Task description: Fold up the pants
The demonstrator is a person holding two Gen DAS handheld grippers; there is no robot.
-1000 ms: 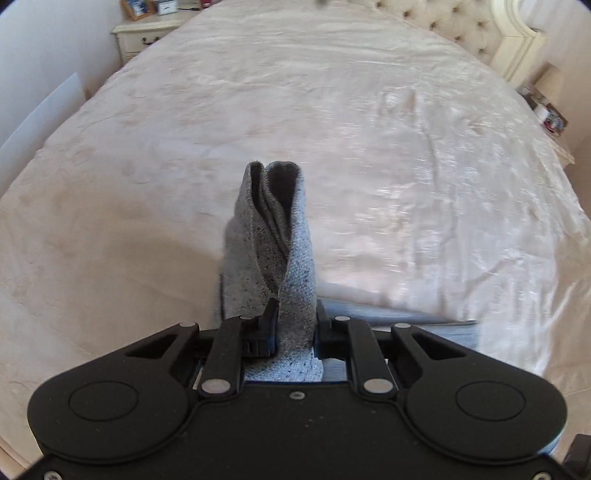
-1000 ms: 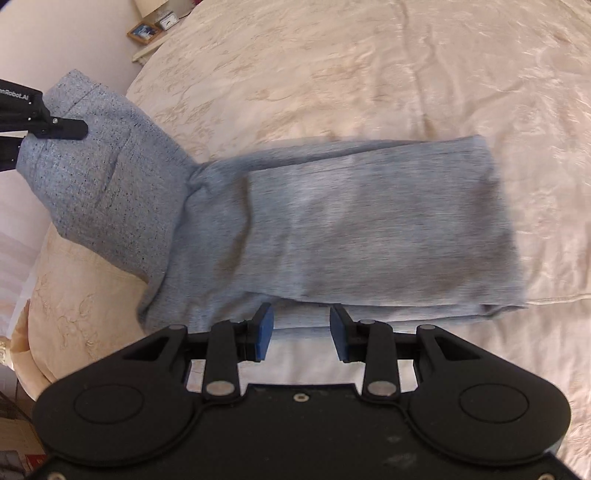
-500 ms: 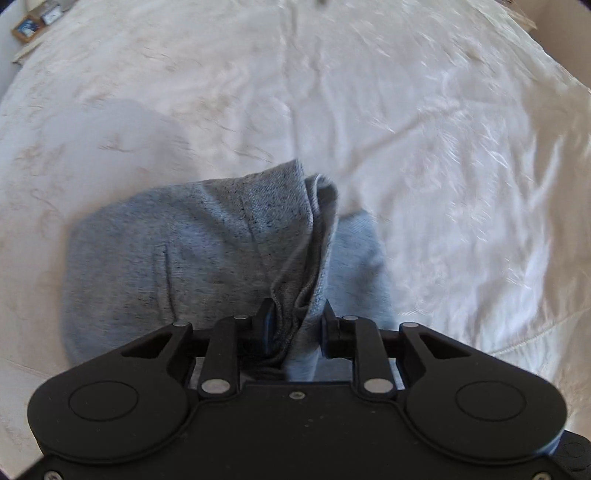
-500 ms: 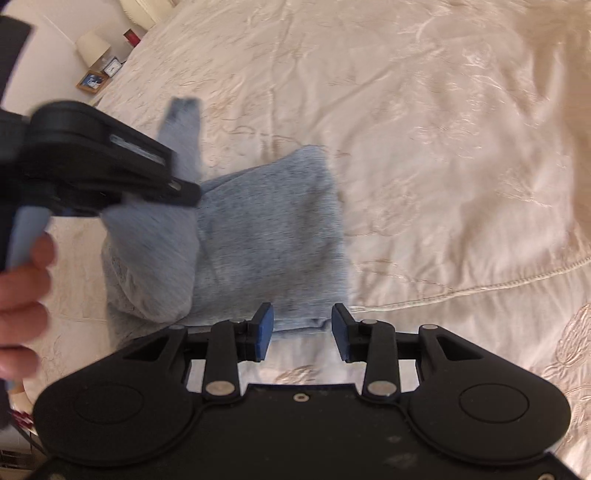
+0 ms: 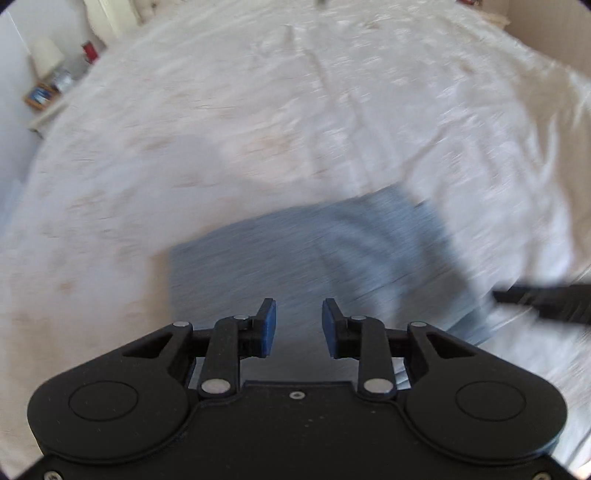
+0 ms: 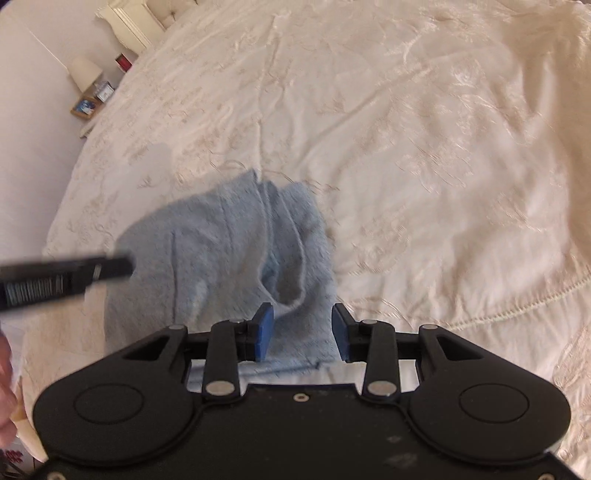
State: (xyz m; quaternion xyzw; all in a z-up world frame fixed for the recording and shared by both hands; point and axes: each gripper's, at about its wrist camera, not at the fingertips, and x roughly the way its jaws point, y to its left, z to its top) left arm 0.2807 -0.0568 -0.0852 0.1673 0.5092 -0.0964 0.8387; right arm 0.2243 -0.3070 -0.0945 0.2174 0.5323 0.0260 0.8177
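The grey pants (image 5: 314, 254) lie folded into a compact pile on the cream bedspread (image 5: 258, 110). My left gripper (image 5: 298, 326) is open and empty just above the pile's near edge. In the right wrist view the pants (image 6: 221, 251) show loose folds and a hem opening on top. My right gripper (image 6: 302, 334) is open, its fingertips (image 6: 264, 325) straddling the pile's near right part without clamping it. The left gripper's finger (image 6: 70, 277) shows at the left over the pile, and the right gripper's finger (image 5: 543, 299) shows at the right edge of the left wrist view.
A nightstand (image 6: 88, 107) with a lamp (image 6: 85, 72) and framed pictures stands beyond the bed's far left corner. A cream tufted headboard (image 6: 147, 14) is at the top. The bedspread (image 6: 424, 147) stretches wide to the right. My hand (image 6: 5, 387) shows at the left edge.
My left gripper laid the held pants end over the pile and opened, letting go. The pants went from a long strip to a short folded stack. Both cameras swung left.
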